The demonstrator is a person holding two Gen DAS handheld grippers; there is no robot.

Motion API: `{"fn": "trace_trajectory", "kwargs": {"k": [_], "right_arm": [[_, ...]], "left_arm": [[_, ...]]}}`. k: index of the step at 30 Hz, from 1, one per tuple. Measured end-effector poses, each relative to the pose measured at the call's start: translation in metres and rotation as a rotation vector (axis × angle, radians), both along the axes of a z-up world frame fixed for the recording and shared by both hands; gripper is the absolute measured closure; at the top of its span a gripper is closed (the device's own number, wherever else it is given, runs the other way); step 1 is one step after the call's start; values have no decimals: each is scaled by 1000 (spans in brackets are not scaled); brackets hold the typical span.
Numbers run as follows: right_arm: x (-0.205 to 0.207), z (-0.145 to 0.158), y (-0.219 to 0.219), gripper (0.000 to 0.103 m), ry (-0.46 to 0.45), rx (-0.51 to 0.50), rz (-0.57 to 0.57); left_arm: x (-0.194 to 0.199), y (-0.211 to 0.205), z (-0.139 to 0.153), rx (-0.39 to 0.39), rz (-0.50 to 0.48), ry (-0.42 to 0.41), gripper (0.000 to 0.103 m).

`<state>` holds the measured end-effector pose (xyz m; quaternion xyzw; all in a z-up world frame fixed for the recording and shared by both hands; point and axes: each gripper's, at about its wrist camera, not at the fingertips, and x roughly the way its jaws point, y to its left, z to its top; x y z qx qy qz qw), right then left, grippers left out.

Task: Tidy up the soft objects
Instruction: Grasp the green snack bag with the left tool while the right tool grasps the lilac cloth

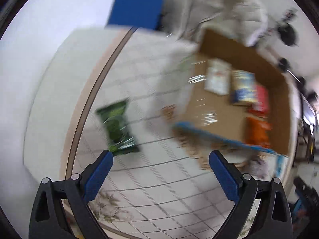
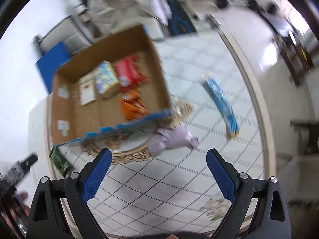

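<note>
A cardboard box (image 1: 223,45) (image 2: 59,103) sits on the round table and holds several snack packs, among them a red pack (image 2: 127,71) and an orange pack (image 1: 258,132) (image 2: 132,105). A green snack bag (image 1: 117,127) lies on the tablecloth just ahead of my left gripper (image 1: 160,155), which is open and empty. Its edge also shows in the right wrist view (image 2: 59,161). My right gripper (image 2: 157,152) is open and empty above the table. Ahead of it lie a lilac soft pouch (image 2: 171,138) and a long blue packet (image 2: 220,101). Both views are motion-blurred.
The table (image 1: 65,159) is round with a light rim and a grid-patterned cloth. A blue board (image 1: 137,7) and a pale bag (image 1: 229,6) stand behind the box. Chairs and dark equipment (image 2: 293,59) lie beyond the table's right edge.
</note>
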<state>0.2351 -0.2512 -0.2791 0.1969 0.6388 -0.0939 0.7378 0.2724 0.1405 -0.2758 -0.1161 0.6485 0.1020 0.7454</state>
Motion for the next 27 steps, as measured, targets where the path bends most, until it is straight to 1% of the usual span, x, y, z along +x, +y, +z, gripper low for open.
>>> {"fn": "trace_trajectory", "kwargs": {"k": [1,3,4,5,6,9,10,12,14,15,16,17,18,20,21,24,26,27], "right_arm": [[-2,-16,-3,5,29,23,-31],[-5,-41,-6,5,67,61,-68],[-5,-54,-6,5,81,71,-84],[-4,-69,-6,5,99,67,-92],[-2,-76,-5,5,107,62,-93],[5,-104,-3,5,139,69,-118],[6,-114,-4,5,141,106,-153],[9,-126,-6,5,139,149,-198],[12,-134,-6,5,123,169,-233],[12,-136,-6,6,116,172,-248],[12,-139,-6,12,114,156,-267],[11,-140,-6,28,117,143,-270],[10,-142,-6,60,127,136,-264],[1,-146,-9,73,168,137,-251],[-3,-146,-11,84,177,133,-246],[-23,-141,-22,85,206,90,-212],[-32,-137,-27,84,234,74,-168],[-36,-135,-29,81,239,72,-167]], "left_arm": [[0,10,-11,-4,27,23,4],[0,38,-45,-30,94,94,4],[0,48,-60,-40,123,127,4],[-2,52,-69,-49,134,142,4],[-1,57,-81,-52,146,162,4],[6,63,-106,-28,157,203,4],[8,63,-112,-26,158,214,4],[12,63,-125,-38,159,232,4],[13,63,-133,-69,177,229,4],[13,63,-136,-71,184,230,4],[14,63,-139,-67,188,235,4],[15,63,-142,-66,186,241,4],[15,63,-145,-65,183,250,4],[15,62,-150,-61,168,262,4],[16,60,-153,-52,154,270,4],[18,52,-162,-9,103,284,4],[19,46,-166,-3,73,276,4],[20,43,-167,-4,66,267,4]]}}
